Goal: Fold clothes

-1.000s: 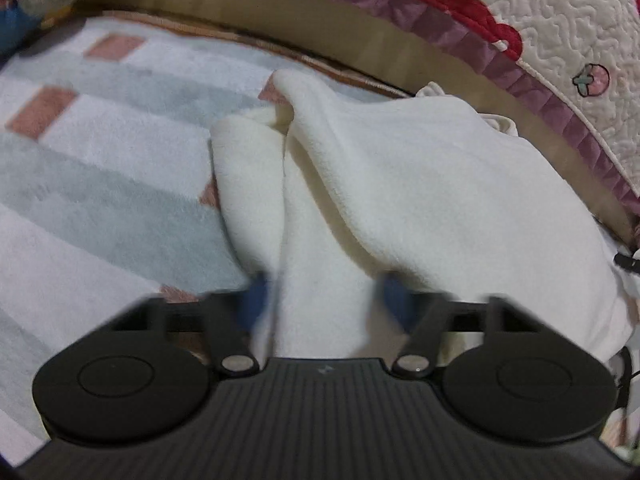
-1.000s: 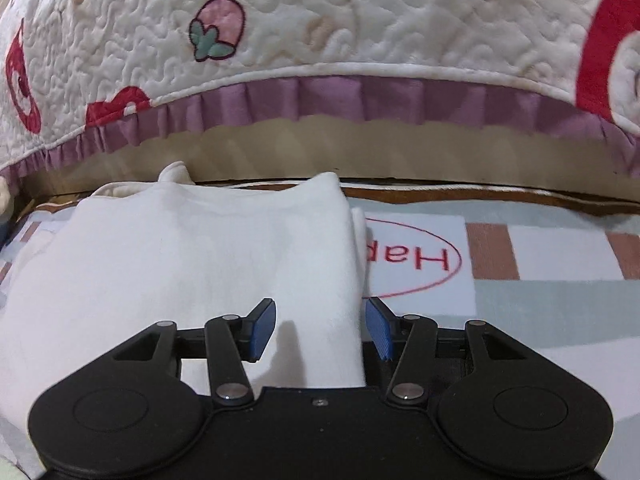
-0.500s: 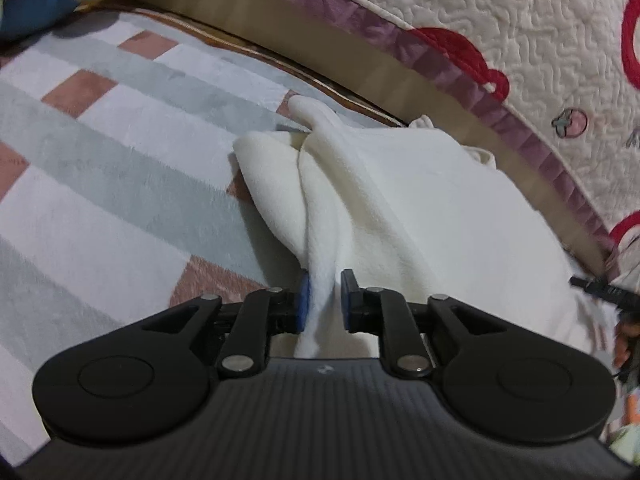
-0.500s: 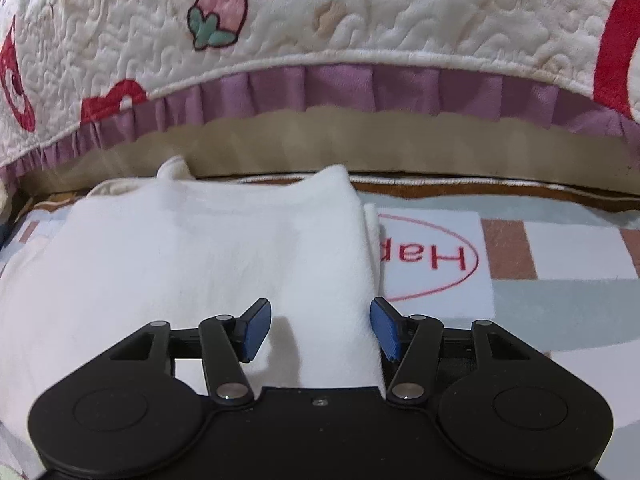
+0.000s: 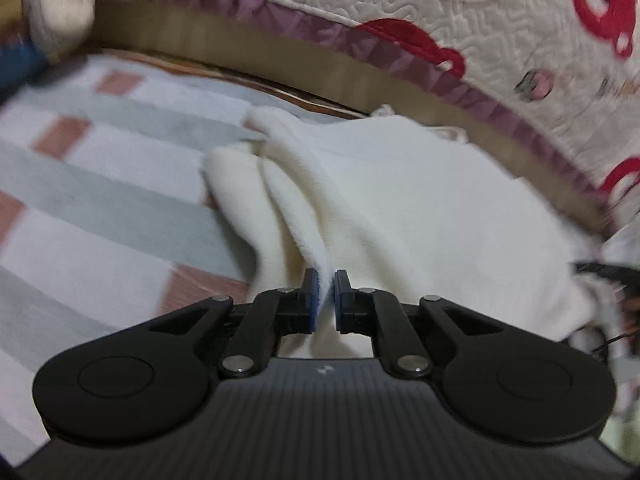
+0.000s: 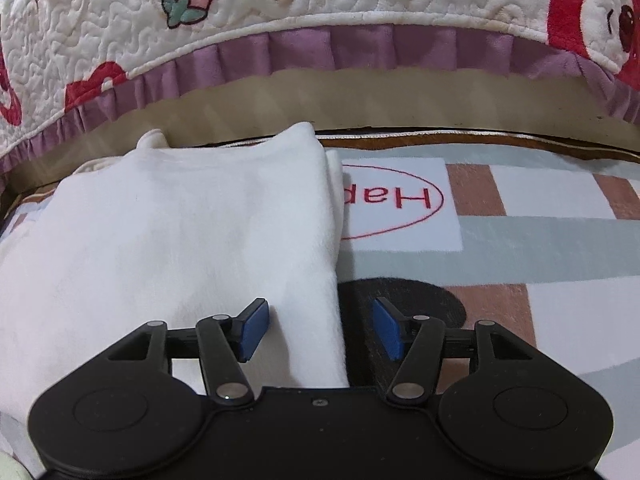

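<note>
A cream fleece garment (image 5: 400, 208) lies folded on the striped rug (image 5: 100, 208), its far edge against the bed base. My left gripper (image 5: 326, 292) is closing its jaws on a raised ridge of the garment's near left side, and the blue pads pinch that fold. In the right wrist view the same garment (image 6: 180, 220) fills the left half. My right gripper (image 6: 320, 320) hovers over its right edge with jaws opening. That edge lies between the fingers, and neither pad presses on it.
A quilted bedspread (image 6: 320, 0) with a purple frill overhangs the bed base behind the garment. The rug (image 6: 540, 240) carries a red oval label (image 6: 392, 200) and a black round patch. A plush toy (image 5: 60, 12) sits at far left. A black cable (image 5: 600, 270) lies at right.
My left jaws have narrowed onto the cream fold, pinching it into a ridge, and the gripper has drawn back and up. My right jaws have spread wider over the garment's edge.
</note>
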